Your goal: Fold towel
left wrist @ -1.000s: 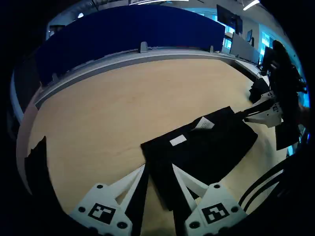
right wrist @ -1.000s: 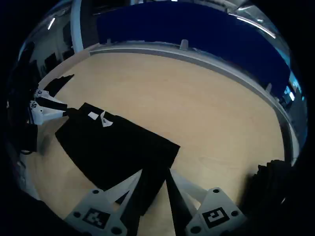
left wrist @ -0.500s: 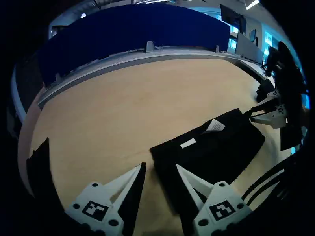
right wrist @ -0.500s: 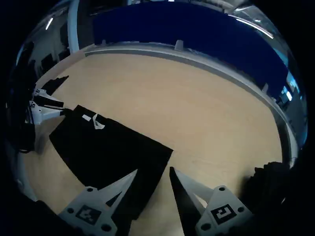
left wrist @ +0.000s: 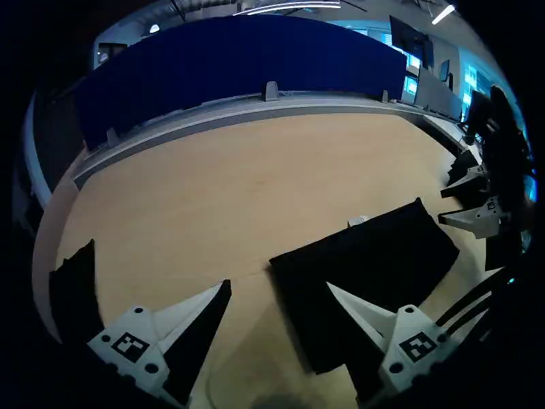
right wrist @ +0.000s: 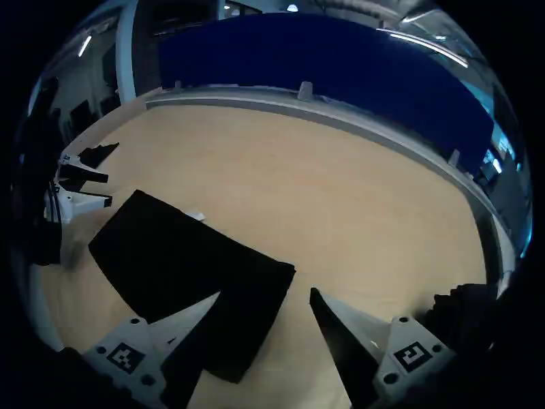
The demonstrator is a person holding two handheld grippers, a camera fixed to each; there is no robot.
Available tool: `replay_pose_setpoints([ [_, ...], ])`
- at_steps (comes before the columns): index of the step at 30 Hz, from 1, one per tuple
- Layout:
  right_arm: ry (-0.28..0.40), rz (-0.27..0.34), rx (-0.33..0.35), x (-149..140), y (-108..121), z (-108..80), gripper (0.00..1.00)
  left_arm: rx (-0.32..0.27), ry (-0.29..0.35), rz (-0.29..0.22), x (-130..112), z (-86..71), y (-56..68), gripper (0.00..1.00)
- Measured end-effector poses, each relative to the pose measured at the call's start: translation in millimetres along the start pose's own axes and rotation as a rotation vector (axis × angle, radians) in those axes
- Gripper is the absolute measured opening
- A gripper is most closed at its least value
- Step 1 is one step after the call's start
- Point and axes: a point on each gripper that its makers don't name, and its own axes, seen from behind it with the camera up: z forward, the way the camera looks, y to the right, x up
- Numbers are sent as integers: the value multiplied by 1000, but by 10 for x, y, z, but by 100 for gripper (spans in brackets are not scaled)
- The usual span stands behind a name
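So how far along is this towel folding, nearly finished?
Done, it seems: the black towel lies flat on the table as a tidy folded rectangle, a white tag peeking out at its far edge. In hand: nothing; the left gripper and right gripper are both open, gripping no cloth. Left: maybe one more fold, or nothing; I cannot tell how small it should end up.

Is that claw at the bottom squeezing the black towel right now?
No, the right gripper is open and the black towel lies flat on the table.
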Motion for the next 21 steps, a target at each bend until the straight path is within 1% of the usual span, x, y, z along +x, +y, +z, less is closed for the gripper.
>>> replay_pose_setpoints([
  [1, 2, 2, 1, -3, -7, -15, 98, 1, -1, -2, -8, -16, 3, 93],
  [3, 5, 6, 2, -9, -19, -43, 100, 2, -3, -6, -23, -46, 8, 93],
  [12, 14, 18, 7, -102, -71, -289, 100, -1, 15, -42, -81, -285, 50, 93],
  [21, 16, 11, -10, -262, -84, -577, 100, 10, 10, -68, -282, -556, 81, 93],
])
